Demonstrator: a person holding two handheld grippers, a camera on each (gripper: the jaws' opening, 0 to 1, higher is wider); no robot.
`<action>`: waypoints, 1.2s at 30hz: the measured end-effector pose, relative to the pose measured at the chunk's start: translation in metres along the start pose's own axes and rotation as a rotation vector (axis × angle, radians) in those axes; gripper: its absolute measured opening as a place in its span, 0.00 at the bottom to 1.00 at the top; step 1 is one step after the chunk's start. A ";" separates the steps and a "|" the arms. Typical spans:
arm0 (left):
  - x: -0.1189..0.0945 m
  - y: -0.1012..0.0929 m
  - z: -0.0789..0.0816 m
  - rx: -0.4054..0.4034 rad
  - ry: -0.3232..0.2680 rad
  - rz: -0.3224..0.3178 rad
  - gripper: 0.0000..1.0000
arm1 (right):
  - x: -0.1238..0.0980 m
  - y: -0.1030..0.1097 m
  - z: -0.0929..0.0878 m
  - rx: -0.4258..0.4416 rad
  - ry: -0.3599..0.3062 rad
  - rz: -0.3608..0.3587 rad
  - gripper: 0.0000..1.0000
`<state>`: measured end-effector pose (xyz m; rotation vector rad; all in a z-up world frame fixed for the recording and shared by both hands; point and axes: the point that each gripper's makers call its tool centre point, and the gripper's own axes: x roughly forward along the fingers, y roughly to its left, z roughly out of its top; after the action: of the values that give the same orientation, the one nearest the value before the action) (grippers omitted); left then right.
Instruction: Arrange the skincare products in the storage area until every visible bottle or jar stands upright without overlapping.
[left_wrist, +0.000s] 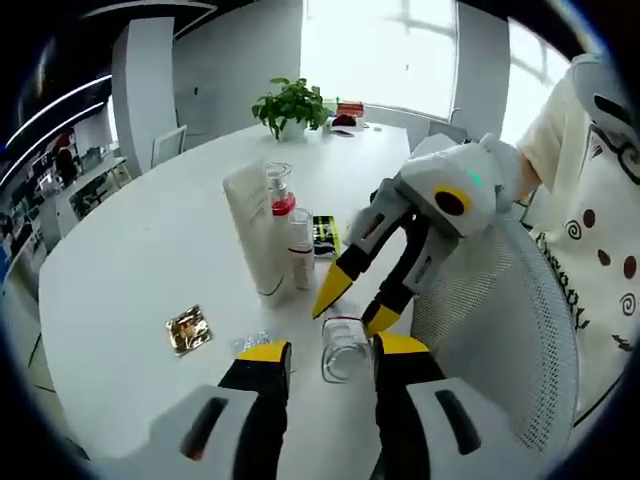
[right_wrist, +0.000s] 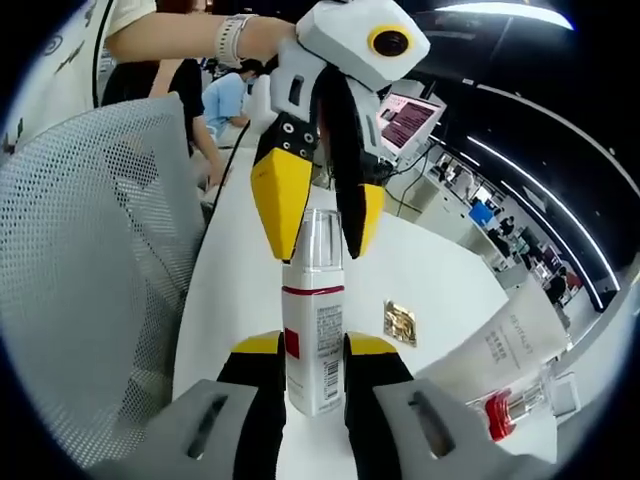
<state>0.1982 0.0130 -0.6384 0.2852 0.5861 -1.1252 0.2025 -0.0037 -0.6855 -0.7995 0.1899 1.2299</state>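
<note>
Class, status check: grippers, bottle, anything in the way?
Right gripper shut on bottle. Left gripper flanks its clear cap, grip unclear. Tube and pump bottle upright nearby; mesh chair close.

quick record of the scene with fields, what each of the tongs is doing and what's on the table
right tongs: shut on white bottle with red band and clear cap
left tongs: flanking that bottle's cap, grip unclear
standing on white table: white squeeze tube, clear pump bottle with red collar, small white bottle
lying flat: gold foil sachet
beside table: white mesh chair
</note>
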 end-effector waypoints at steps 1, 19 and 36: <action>-0.001 0.000 0.001 -0.013 -0.017 -0.003 0.33 | 0.000 -0.001 -0.001 0.000 0.001 -0.005 0.20; -0.006 0.003 0.008 -0.249 -0.360 0.037 0.40 | -0.004 -0.012 0.037 0.352 -0.196 0.040 0.21; 0.005 0.018 0.029 -0.213 -0.396 0.036 0.24 | -0.007 -0.019 0.043 0.593 -0.262 0.047 0.21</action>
<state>0.2247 0.0021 -0.6188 -0.1106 0.3418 -1.0387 0.2048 0.0160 -0.6428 -0.1202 0.3396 1.2203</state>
